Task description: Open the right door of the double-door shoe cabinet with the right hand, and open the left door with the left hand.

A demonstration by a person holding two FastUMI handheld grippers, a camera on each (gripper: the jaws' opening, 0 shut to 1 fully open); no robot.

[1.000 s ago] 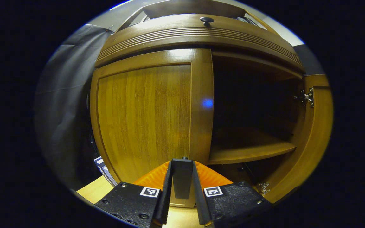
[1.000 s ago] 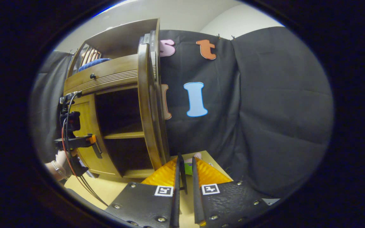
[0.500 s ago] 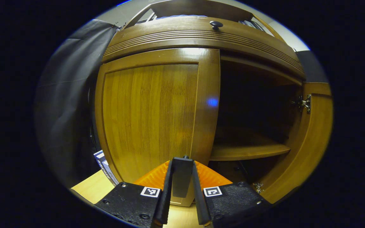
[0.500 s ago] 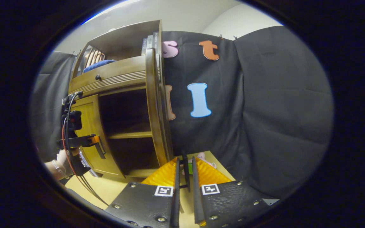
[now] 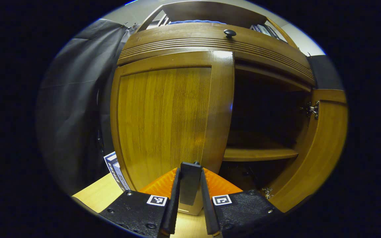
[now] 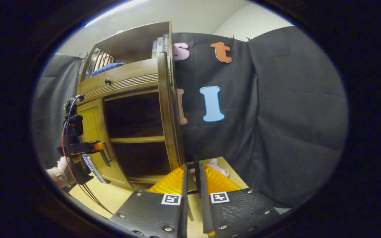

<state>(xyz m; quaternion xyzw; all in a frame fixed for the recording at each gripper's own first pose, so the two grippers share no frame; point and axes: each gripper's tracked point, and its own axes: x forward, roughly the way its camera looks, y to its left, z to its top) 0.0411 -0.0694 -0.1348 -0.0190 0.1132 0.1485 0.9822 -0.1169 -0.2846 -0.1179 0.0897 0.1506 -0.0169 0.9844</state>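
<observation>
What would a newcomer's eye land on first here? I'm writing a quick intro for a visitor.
The wooden shoe cabinet dominates: its right door stands swung wide, baring a dark interior with one shelf. The left door fills the left gripper view, with the left gripper shut on its handle low at the door's edge.

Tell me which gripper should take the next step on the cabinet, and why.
Left. The right door already stands wide open, while the left door looks nearly closed. The left gripper sits at that door's free edge, shut on its handle. The right gripper points away, toward the wall.
</observation>
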